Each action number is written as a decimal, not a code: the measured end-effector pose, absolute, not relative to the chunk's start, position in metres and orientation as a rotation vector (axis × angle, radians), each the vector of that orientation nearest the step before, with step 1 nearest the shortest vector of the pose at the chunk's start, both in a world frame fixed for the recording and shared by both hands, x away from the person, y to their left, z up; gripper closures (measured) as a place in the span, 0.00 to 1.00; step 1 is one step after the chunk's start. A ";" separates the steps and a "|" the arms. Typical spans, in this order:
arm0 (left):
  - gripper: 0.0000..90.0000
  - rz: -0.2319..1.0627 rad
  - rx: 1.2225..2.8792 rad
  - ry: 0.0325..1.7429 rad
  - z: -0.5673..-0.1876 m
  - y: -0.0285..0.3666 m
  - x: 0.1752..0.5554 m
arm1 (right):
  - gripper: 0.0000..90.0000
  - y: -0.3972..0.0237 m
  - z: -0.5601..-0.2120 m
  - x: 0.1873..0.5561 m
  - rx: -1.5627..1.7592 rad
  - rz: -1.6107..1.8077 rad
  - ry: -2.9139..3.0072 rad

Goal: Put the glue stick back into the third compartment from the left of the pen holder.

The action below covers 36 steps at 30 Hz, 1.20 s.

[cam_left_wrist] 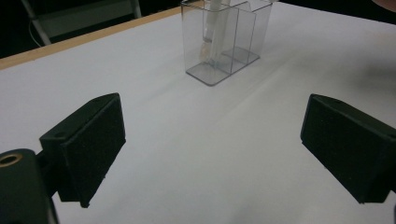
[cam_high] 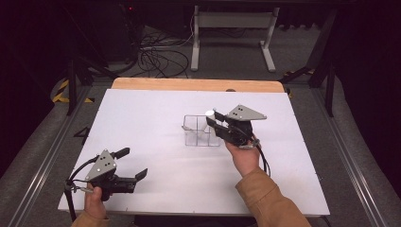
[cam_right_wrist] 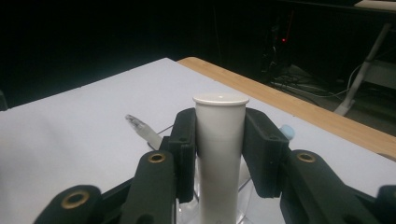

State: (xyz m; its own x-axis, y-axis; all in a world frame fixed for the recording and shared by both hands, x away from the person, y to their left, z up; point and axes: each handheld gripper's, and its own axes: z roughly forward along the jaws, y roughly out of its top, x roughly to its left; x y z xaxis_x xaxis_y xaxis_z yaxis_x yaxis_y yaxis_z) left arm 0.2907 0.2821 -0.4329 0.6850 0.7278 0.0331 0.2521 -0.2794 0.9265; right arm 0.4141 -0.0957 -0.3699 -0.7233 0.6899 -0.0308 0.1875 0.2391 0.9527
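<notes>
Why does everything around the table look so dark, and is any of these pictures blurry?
High view: light falls on the white table, the room beyond fades to near black. Left gripper view: the clear plastic organizer is fairly sharp, with faint glare on its walls; the near black pads look soft. Right gripper view: the white tube held by the right gripper is evenly lit, the background dim and grainy.
</notes>
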 end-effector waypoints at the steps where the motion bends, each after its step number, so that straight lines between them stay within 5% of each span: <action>1: 0.08 0.565 1.843 0.772 -0.433 0.282 0.291 | 0.74 -0.097 -0.370 0.415 0.805 1.493 2.064; 25: 0.08 0.572 1.848 0.764 -0.433 0.282 0.291 | 0.73 -0.102 -0.379 0.432 0.866 1.469 2.004; 31: 0.08 0.575 1.845 0.764 -0.433 0.283 0.291 | 0.34 -0.106 -0.379 0.433 0.877 1.458 1.996; 36: 0.08 0.575 1.846 0.765 -0.433 0.282 0.291 | 0.22 -0.113 -0.379 0.433 0.908 1.492 2.007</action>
